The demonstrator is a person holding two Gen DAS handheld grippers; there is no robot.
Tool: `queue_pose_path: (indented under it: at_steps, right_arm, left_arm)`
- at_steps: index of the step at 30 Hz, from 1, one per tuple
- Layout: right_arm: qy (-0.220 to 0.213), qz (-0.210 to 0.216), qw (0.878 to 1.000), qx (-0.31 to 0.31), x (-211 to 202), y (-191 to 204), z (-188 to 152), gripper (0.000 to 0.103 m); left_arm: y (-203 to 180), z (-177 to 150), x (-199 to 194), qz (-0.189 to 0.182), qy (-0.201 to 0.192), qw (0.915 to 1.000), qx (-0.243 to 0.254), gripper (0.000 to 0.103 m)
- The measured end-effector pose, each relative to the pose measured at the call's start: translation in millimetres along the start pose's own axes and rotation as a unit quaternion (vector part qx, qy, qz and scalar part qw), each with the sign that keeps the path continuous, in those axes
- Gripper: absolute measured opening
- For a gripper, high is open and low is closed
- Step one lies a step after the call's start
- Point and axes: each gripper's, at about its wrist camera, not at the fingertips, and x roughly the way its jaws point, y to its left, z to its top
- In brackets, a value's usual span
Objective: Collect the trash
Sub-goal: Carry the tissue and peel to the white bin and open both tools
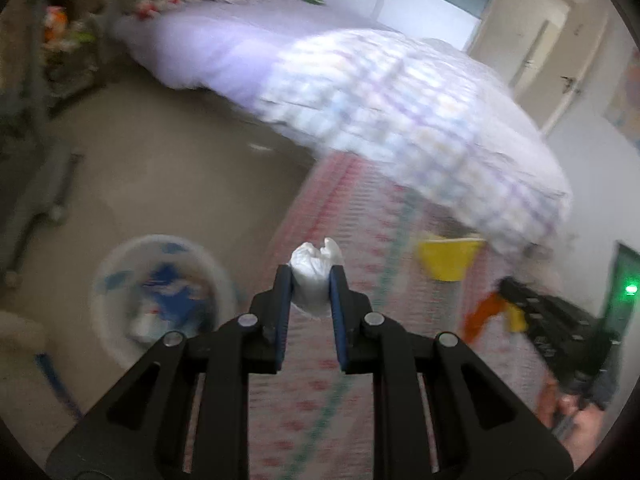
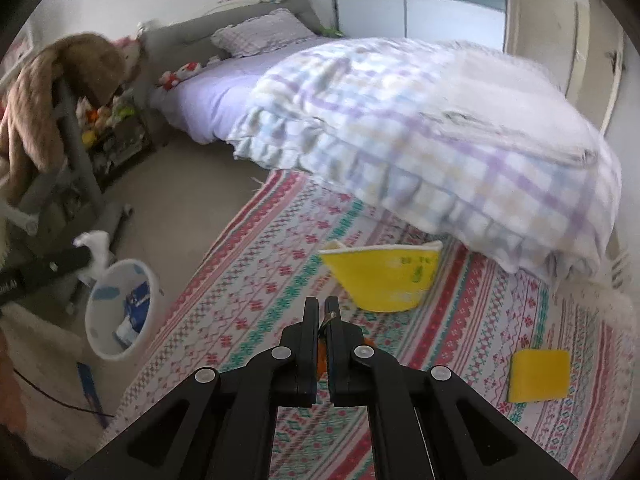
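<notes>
My left gripper (image 1: 311, 276) is shut on a crumpled white tissue wad (image 1: 314, 270), held above the patterned rug to the right of the white trash bin (image 1: 116, 280). The bin holds blue and white scraps and also shows in the right wrist view (image 2: 100, 320). My right gripper (image 2: 322, 308) is shut on an orange wrapper (image 2: 321, 354); it shows in the left wrist view (image 1: 508, 296) with the orange wrapper (image 1: 480, 312) hanging from it. A yellow paper bowl (image 2: 384, 280) lies tilted on the rug ahead of it. A flat yellow piece (image 2: 540, 374) lies at the right.
A bed with a checked quilt (image 2: 420, 120) fills the far side and overhangs the rug (image 2: 248, 288). A grey rack draped with a brown garment (image 2: 40, 112) stands at the left. A closet and door (image 1: 532, 32) are behind the bed.
</notes>
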Motion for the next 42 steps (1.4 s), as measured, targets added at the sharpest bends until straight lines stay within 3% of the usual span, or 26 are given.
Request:
queue_pose_path:
  at_steps: [2, 6, 10, 22, 26, 29, 31, 42]
  right_arm:
    - [-0.006, -0.014, 1.000, -0.020, -3, 17, -2, 0.004]
    - [-0.013, -0.036, 0.996, -0.074, -6, 60, -7, 0.004]
    - [-0.021, -0.043, 0.993, -0.104, -7, 90, -9, 0.004]
    - [-0.025, -0.005, 0.990, -0.136, 14, 166, -10, 0.004]
    - [-0.027, 0.019, 0.992, -0.120, 22, 182, -12, 0.004]
    - [-0.021, 0.039, 0.995, -0.094, 34, 191, -13, 0.004]
    - [-0.015, 0.043, 0.995, -0.092, 41, 199, -12, 0.004]
    - [0.003, 0.100, 0.991, -0.089, 66, 240, -8, 0.004]
  left_arm:
    - [27, -5, 1, 0.024, 0.009, 0.9995, -0.017, 0.021]
    - [68, -7, 6, 0.014, 0.031, 0.9970, -0.069, 0.021]
    - [92, -8, 4, 0.035, 0.030, 0.9956, -0.081, 0.021]
    - [139, -18, 22, -0.021, 0.081, 0.9872, -0.136, 0.021]
    - [144, -21, 30, -0.041, 0.098, 0.9849, -0.136, 0.021]
    - [150, -21, 35, -0.055, 0.112, 0.9813, -0.147, 0.035]
    - [155, -22, 36, -0.049, 0.116, 0.9789, -0.161, 0.058]
    - [196, -25, 21, -0.024, 0.092, 0.9631, -0.252, 0.060]
